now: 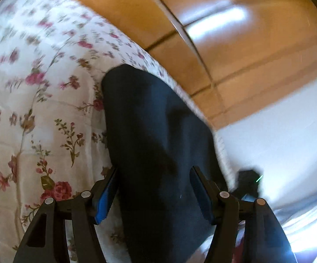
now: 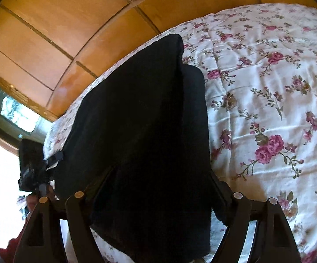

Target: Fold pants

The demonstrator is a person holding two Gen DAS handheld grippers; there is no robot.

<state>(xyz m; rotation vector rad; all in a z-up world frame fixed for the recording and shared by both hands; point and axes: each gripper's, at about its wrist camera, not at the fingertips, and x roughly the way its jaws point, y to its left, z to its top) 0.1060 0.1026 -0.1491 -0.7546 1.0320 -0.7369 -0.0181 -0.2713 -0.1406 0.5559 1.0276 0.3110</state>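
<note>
black pants (image 2: 141, 120) | lengthwise away from camera | on floral bedspread (image 2: 268, 109)

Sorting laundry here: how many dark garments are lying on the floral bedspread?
1: the dark pants, lying in a long strip near the edge of the floral bedspread closest to the wooden wardrobe. Anything folded under them is hidden.

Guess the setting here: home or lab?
Most likely a home bedroom: a bed with a floral quilt, wooden wardrobe doors close behind it, and dark pants laid along the bed's edge.
</note>
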